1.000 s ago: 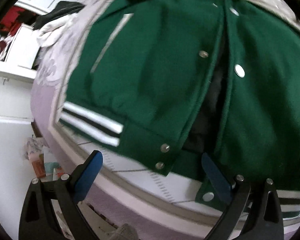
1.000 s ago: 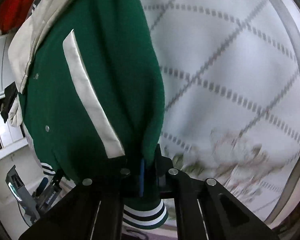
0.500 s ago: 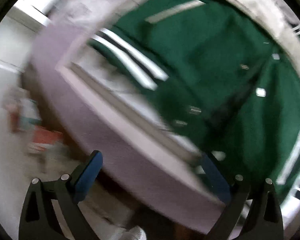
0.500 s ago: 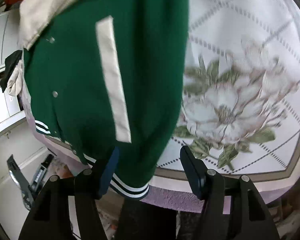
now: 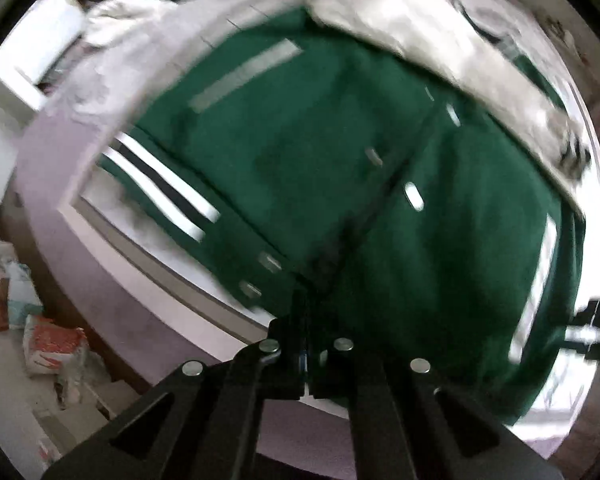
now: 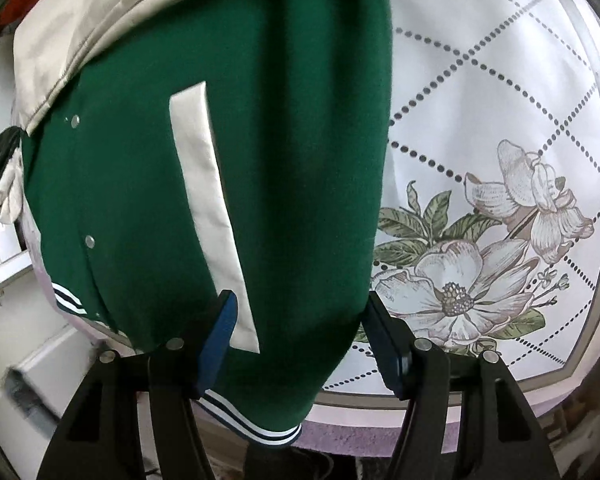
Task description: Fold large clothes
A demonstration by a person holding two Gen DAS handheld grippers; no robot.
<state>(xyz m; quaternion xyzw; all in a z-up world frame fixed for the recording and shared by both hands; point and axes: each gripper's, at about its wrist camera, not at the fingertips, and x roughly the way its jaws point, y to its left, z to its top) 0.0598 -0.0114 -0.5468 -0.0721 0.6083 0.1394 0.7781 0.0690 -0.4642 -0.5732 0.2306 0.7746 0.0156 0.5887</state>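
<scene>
Left gripper: clenched on the hem of the green varsity jacket — at its snap placket.
Right gripper: fingers released, straddling the jacket's side.
Bedspread: floral — under the jacket.

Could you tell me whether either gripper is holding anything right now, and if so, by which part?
The left gripper is shut on the green jacket, pinching its bottom hem beside the front opening. The right gripper is open, holding nothing.

Jacket: matt green felt-like cloth; sleeve at 11 o'clock glossy cream. Snaps shiny metal. Bedspread smooth printed cloth.
</scene>
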